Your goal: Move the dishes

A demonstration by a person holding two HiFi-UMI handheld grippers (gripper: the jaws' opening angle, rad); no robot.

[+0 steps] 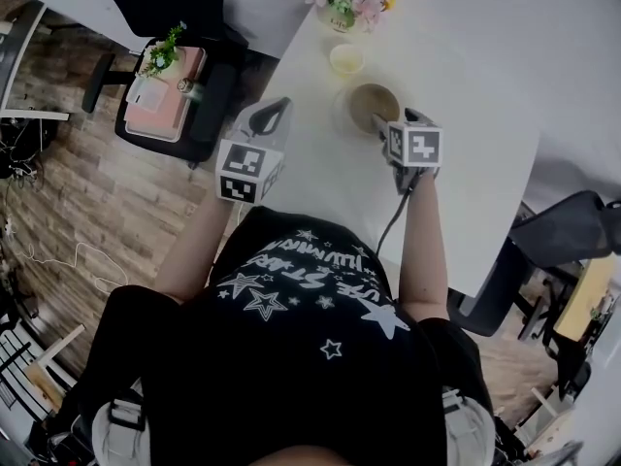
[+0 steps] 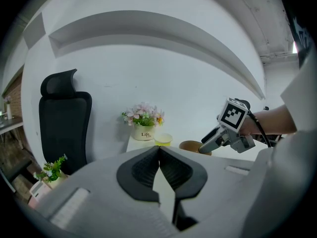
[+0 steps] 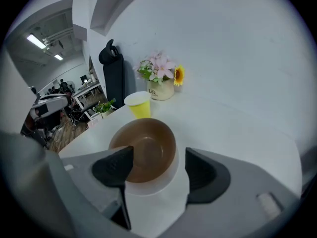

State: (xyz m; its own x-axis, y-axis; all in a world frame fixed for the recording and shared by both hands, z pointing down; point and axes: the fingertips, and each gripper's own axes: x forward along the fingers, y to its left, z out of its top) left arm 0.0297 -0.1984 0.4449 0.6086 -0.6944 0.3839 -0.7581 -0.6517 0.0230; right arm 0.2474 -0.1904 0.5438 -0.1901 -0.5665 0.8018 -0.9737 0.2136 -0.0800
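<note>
While my right gripper [image 3: 159,155] holds its jaws apart around the bowl [image 3: 146,148], nothing is clamped. One pad overlaps the near rim. The other stands off the white outer wall with a gap showing. My left gripper [image 2: 159,151] has its jaws pressed together on nothing and hangs well apart from the bowl, off to its side.

Brown inside and white outside, the bowl sits empty and upright on the surface [image 3: 237,123]. I judge it stiff, smooth and rather slippery, light while empty, and liable to chip if knocked. Its body looks about as wide as my open jaws, so I would pinch the near wall instead, one pad inside the rim and one outside. I would close gently, since a glossy wall can squirt out of the pads.

Just beyond the bowl stands a yellow cup [image 3: 138,104], close enough to be tipped by a forward push. The flower pot [image 3: 161,89] stands farther beyond it. On the side of the bowl away from my left gripper the surface is wide and bare. The surface's edge runs along the opposite side, past the cup.
</note>
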